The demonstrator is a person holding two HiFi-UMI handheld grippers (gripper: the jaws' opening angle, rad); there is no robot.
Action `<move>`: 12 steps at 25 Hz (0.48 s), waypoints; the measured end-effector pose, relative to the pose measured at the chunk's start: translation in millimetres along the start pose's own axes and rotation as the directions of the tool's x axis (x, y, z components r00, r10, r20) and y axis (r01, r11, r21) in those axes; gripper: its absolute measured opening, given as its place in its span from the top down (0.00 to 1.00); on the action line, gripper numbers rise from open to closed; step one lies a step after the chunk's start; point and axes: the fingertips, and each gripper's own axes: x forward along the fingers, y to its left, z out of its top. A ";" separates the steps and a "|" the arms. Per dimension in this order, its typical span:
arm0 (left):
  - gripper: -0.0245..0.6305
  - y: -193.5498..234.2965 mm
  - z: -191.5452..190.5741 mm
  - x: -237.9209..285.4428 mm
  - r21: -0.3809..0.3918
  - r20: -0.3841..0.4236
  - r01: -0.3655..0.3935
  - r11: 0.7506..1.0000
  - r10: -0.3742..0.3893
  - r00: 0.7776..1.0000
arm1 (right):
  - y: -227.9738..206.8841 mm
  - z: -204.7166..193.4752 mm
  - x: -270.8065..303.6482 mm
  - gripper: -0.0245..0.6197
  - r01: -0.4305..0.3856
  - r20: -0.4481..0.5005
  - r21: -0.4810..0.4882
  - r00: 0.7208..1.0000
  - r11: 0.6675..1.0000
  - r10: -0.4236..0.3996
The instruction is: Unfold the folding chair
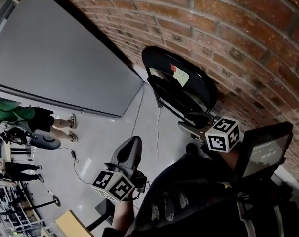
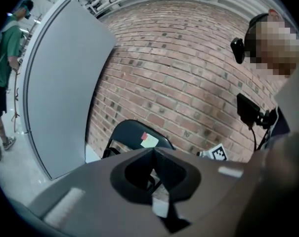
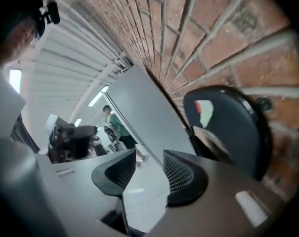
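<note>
chair (image 1: pixel 181 85): black, folded flat. It stands on the floor (image 1: pixel 105 132) and leans on the brick wall (image 1: pixel 228 33), just right of the grey panel (image 1: pixel 55 58).
sticker (image 1: pixel 180 75): white with a red tab, high on the chair's back (all three views catch it).
left gripper (image 1: pixel 133 143): your jaws are pressed together with nothing in them. It sits low in front of you, well short of the chair and apart from it.
left gripper's own view: the closed tips (image 2: pixel 153 152) point at the chair (image 2: pixel 134 135) against the brick.
right gripper (image 1: pixel 192 123): your jaws stand partly apart and hold nothing.
right gripper's own view: only floor shows in the gap (image 3: pixel 149 164). The chair (image 3: pixel 228 127) lies to the right of the jaws, not between them.
right tips, head view: close by the chair's lower edge (you cannot tell from here whether they touch it).
cord (image 1: pixel 157 132): thin and pale, it runs along the floor from the chair's foot towards you.
person (image 1: pixel 16 113): in a green top, standing at the far side of the panel, well away from you.
</note>
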 end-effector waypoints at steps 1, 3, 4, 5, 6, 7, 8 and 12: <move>0.96 -2.0 -0.4 4.7 -0.001 -0.006 0.010 1.000 -0.010 1.000 | -20.0 -0.9 -8.6 0.68 0.071 -0.005 -0.032 0.997 0.997 -0.072; 0.96 -4.3 -1.9 14.3 -0.014 -0.015 0.031 0.999 -0.031 0.999 | -52.0 2.4 -24.7 0.68 0.181 0.008 -0.074 0.983 0.981 -0.181; 0.96 -5.1 -2.3 18.6 -0.015 -0.020 0.038 0.999 -0.038 0.999 | -65.0 6.0 -32.3 0.68 0.230 0.024 -0.096 0.973 0.968 -0.229; 0.96 -5.7 -2.7 22.5 -0.012 -0.026 0.039 0.999 -0.039 0.999 | -77.2 9.4 -39.6 0.68 0.282 0.041 -0.124 0.959 0.951 -0.279; 0.96 -6.5 -3.3 26.2 -0.006 -0.033 0.038 0.999 -0.038 0.999 | -89.0 11.8 -46.6 0.68 0.335 0.054 -0.160 0.942 0.928 -0.331; 0.96 -7.4 -3.8 29.8 -0.001 -0.040 0.038 0.999 -0.038 0.998 | -100.0 13.7 -53.0 0.68 0.386 0.061 -0.203 0.922 0.900 -0.382; 0.96 -8.5 -3.9 33.4 0.003 -0.048 0.039 0.999 -0.039 0.998 | -109.8 15.5 -58.3 0.67 0.432 0.065 -0.246 0.901 0.868 -0.429; 0.96 -11.9 -2.5 45.1 0.030 -0.070 0.059 0.998 -0.057 0.996 | -132.3 26.7 -67.1 0.64 0.527 0.087 -0.349 0.841 0.775 -0.534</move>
